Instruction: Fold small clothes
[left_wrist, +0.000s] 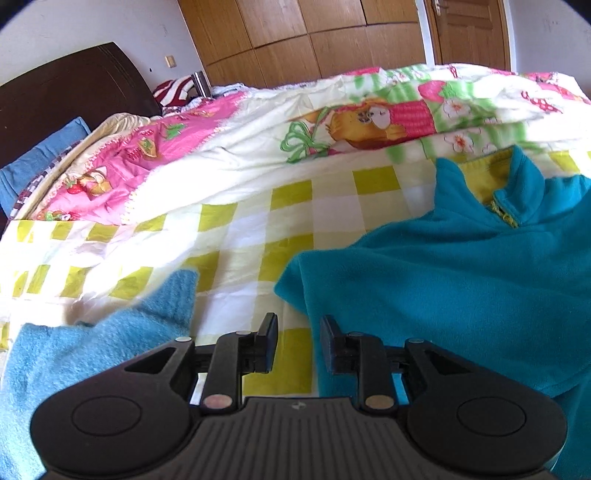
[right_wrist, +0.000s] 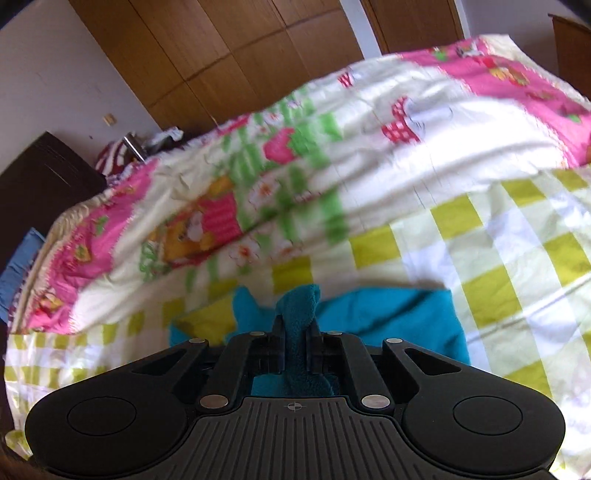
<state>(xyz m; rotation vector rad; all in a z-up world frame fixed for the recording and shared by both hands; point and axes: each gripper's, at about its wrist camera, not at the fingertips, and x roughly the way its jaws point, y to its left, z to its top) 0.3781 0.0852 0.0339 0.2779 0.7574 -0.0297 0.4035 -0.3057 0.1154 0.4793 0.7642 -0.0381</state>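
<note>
Spread open just above the checked bedsheet (left_wrist: 295, 221), left gripper (left_wrist: 298, 341) empty, its right finger at the near hem edge of the teal fleece pullover (left_wrist: 461, 266), seemingly lined up for a grab there. At 3 o'clock of that view, pullover lying flat on the sheet, collar and short yellow zip (left_wrist: 504, 214) turned toward the far side of the bed, likely laid out so for folding. At 8 o'clock, a paler blue fleece piece (left_wrist: 92, 350), possibly a sleeve caught in sunlight, though not certain. Farther off, at 12 o'clock, a bunched cartoon-print quilt (left_wrist: 351, 122), then a dark headboard (left_wrist: 74, 92) at 10 o'clock and a wooden wardrobe (left_wrist: 314, 37) behind.

Clamped shut on a raised pinch of the same teal fleece, right gripper (right_wrist: 297, 328), cloth standing up between the pads, presumably to carry one side across. Grip seen only from the right wrist; collar, zip and overall lie of the garment seen only from the left. Right view blurred toward the quilt.
</note>
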